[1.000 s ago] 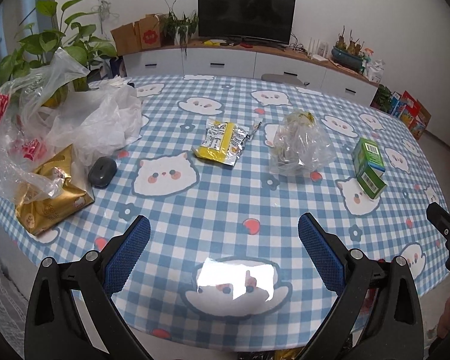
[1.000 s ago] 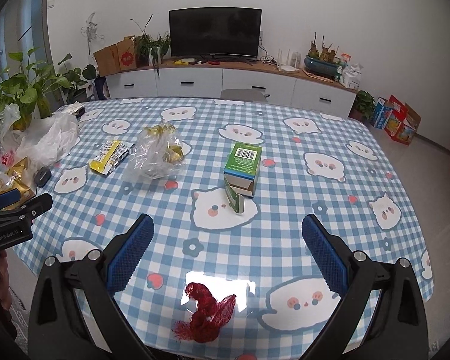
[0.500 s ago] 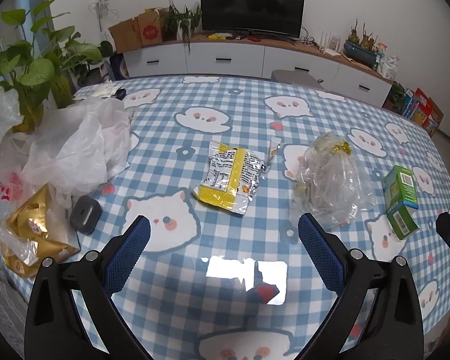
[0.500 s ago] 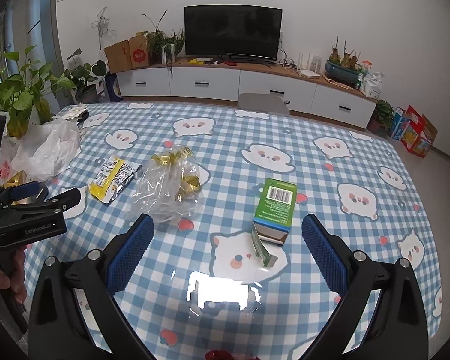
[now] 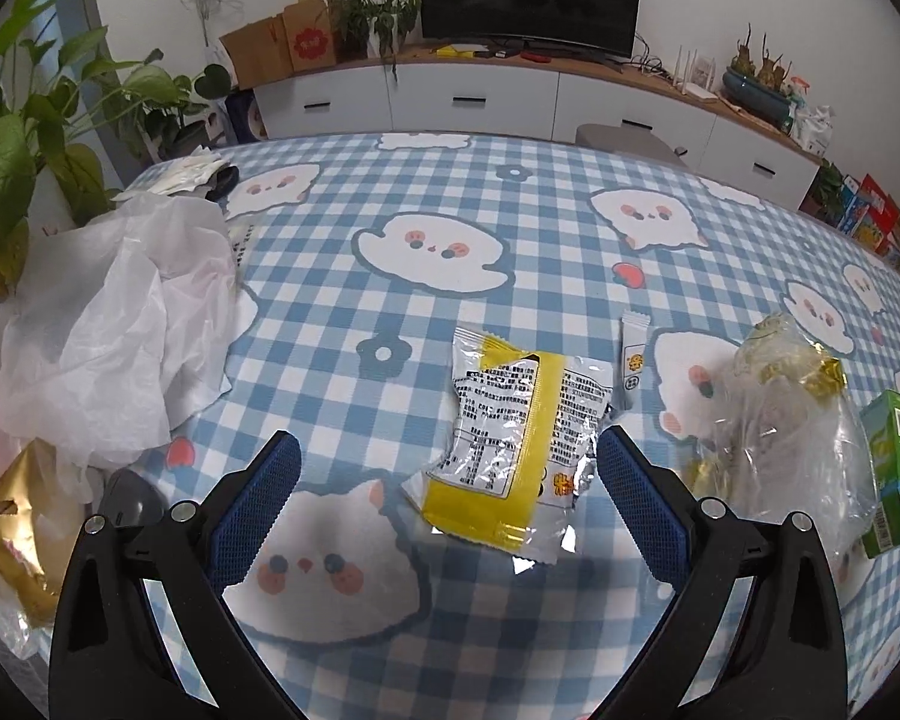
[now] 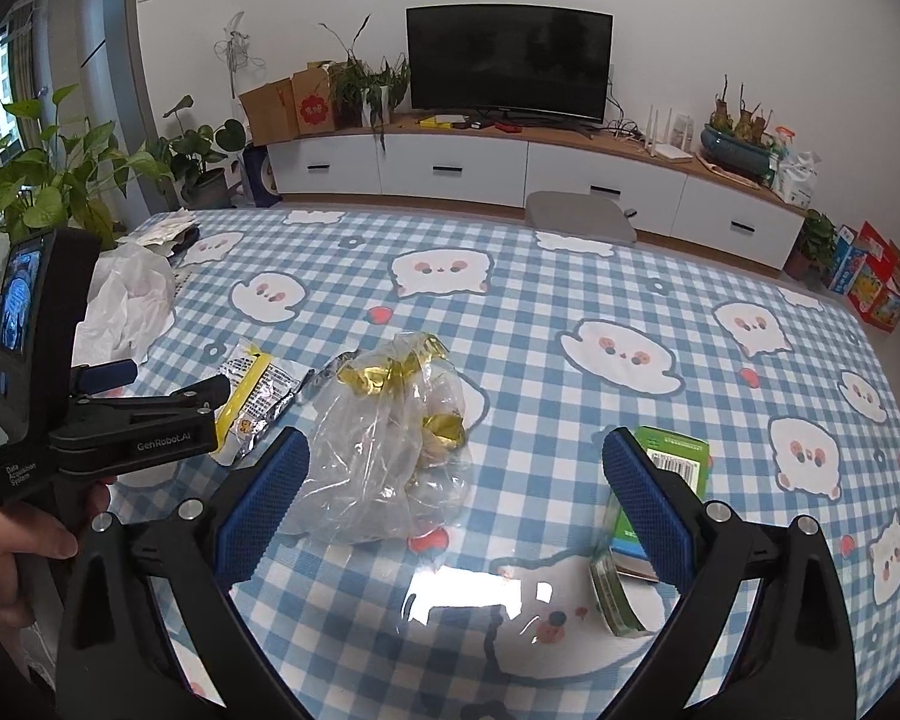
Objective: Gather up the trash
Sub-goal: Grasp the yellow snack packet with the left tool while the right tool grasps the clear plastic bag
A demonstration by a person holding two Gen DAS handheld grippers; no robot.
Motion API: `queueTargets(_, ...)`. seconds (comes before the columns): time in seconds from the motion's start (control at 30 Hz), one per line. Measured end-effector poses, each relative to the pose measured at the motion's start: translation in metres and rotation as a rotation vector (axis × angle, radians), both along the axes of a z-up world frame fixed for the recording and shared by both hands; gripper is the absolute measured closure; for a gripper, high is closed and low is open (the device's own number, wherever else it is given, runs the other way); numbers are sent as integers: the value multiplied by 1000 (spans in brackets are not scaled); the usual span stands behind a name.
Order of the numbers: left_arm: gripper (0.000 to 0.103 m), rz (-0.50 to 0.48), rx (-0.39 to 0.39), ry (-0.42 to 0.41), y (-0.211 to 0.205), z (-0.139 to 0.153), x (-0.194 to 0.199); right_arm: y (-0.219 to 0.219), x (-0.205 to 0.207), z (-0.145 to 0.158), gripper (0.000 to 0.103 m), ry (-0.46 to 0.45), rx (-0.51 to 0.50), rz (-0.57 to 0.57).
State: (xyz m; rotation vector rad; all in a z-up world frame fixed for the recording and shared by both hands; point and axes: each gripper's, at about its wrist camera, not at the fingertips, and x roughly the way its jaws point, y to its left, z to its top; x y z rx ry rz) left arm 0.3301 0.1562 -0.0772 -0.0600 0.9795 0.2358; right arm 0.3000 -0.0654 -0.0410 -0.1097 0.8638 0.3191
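Hovering with both pairs of tongs spread wide: left gripper framing the yellow snack wrapper between its fingertips; right gripper straddling the clear plastic bag, green carton lying behind its right finger.

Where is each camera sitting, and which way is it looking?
Left wrist: on the left gripper, aimed across the table at the yellow snack wrapper; only its open fingers show.
Right wrist: on the right gripper, aimed at the clear plastic bag; its open fingers, the left gripper and the person's left hand show.
Shared: wrapper, bag, green carton, TV.
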Motion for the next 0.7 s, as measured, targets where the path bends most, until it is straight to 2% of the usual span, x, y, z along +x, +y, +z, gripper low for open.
queueTargets(0.27,6,-5,-27,22,-2,-28,23,17,21,-25,14,50,34,10)
queueTargets(0.4,8,7,-44,34,-2,-36,27,29,27,-35,23,74,43,17)
queueTargets(0.47,11,2,-53,42,-4,-38,27,32,30,-41,26,96,46,15)
queueTargets(0.5,16,-3,-58,52,-5,-39,28,32,31,-43,29,105,53,15)
queueTargets(0.6,19,-4,-37,57,-8,-40,27,33,33,-46,37,127,62,11)
queueTargets(0.7,27,14,-37,62,-6,-39,26,33,35,-51,43,147,68,2)
